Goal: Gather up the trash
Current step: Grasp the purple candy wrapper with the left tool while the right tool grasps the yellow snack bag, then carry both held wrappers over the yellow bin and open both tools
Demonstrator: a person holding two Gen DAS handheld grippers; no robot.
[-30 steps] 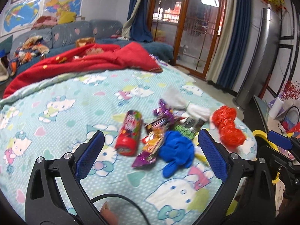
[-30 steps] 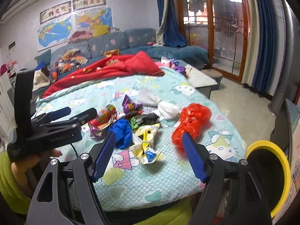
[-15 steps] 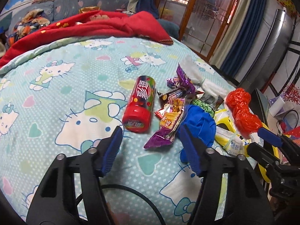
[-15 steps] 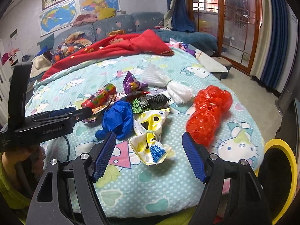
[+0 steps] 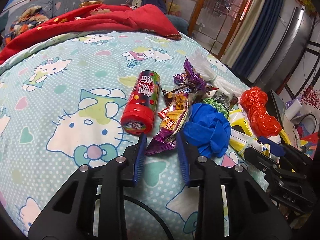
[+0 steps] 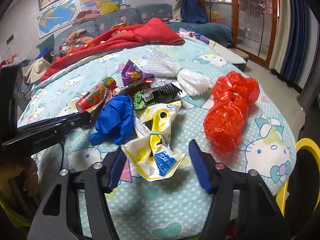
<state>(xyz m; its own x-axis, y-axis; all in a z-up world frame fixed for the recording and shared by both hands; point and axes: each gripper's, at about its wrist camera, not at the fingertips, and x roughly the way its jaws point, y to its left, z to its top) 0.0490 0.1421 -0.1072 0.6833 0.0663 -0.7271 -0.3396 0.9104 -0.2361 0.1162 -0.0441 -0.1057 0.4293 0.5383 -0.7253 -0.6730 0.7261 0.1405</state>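
Both grippers have dropped closer to the litter on the bed [image 5: 66,92] since the earlier frames, and both sets of fingers have just been closing. Seen from the left wrist, the left gripper [image 5: 161,147] now brackets the near end of a purple snack wrapper [image 5: 170,128]; its fingers stand narrow, at the foil's edges, though I cannot tell if they press yet. At 11 o'clock of that wrapper lies a red candy tube [image 5: 143,105], at 3 o'clock a blue glove [image 5: 208,128]. Seen from the right wrist, the right gripper [image 6: 156,160] is about half open around a yellow-and-white plastic bag [image 6: 154,146], holding nothing. Likely both pieces are feather-light, crinkly and slippery; pinching a bunched fold should hold better than a flat edge
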